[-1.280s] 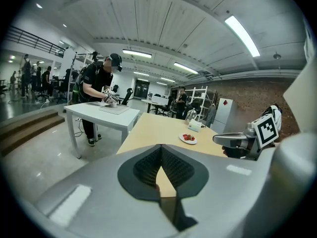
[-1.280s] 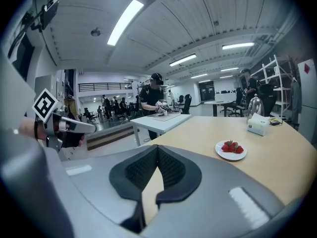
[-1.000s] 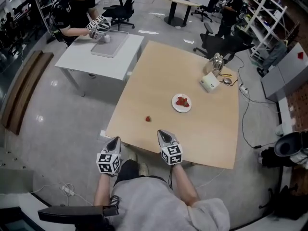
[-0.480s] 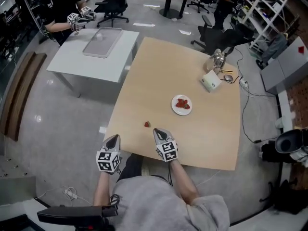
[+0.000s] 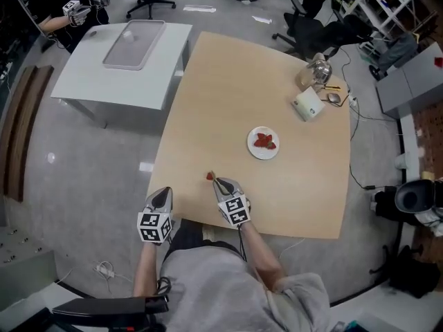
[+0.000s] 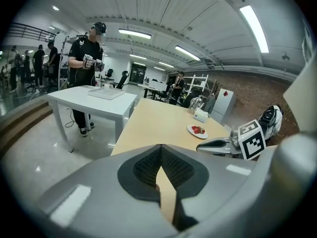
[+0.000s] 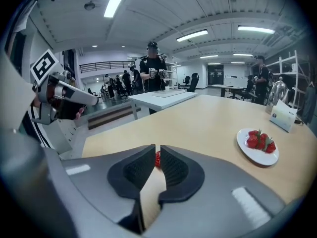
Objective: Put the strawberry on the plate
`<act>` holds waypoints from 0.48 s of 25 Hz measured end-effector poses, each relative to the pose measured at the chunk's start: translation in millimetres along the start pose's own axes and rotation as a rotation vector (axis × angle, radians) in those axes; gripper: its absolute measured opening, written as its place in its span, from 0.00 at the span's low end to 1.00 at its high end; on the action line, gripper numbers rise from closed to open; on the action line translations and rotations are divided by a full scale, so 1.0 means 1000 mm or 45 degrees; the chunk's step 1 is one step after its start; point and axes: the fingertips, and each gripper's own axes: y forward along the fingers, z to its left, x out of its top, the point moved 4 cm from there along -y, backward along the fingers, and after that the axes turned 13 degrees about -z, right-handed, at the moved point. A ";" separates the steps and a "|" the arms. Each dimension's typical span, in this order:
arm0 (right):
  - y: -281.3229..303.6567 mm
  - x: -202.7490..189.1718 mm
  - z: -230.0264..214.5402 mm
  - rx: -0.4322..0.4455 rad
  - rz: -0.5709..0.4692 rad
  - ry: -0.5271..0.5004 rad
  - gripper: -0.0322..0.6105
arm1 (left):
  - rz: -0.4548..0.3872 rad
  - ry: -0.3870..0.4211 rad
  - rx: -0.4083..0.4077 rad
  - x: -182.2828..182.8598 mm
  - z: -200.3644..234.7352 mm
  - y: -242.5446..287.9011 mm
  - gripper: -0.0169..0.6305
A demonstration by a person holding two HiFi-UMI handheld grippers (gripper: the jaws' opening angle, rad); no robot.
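Observation:
A lone red strawberry (image 5: 210,176) lies on the tan table (image 5: 228,102) near its front edge. My right gripper (image 5: 217,180) has its tips just behind it. In the right gripper view the strawberry (image 7: 157,158) shows through the narrow gap just beyond the tips, and the right gripper (image 7: 157,148) jaws are opening, with no pad pressing on the fruit. The white plate (image 5: 252,147) farther right holds other strawberries (image 5: 264,141); the plate (image 7: 252,154) also shows at the right of that view. My left gripper (image 5: 165,192) hovers off the table's front left edge, shut and empty.
A white box (image 5: 306,106) and a metal kettle (image 5: 316,70) stand at the table's far right corner. A white table with a grey tray (image 5: 135,43) stands to the far left, with a person (image 5: 62,12) beside it. Office chairs (image 5: 304,26) are behind.
My right gripper has moved forward over the table edge until its tips are right by the strawberry. The left gripper has hardly moved.

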 end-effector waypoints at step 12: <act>0.036 -0.031 -0.001 0.046 0.126 0.038 0.34 | 0.072 -0.034 0.021 -0.011 0.017 0.018 0.06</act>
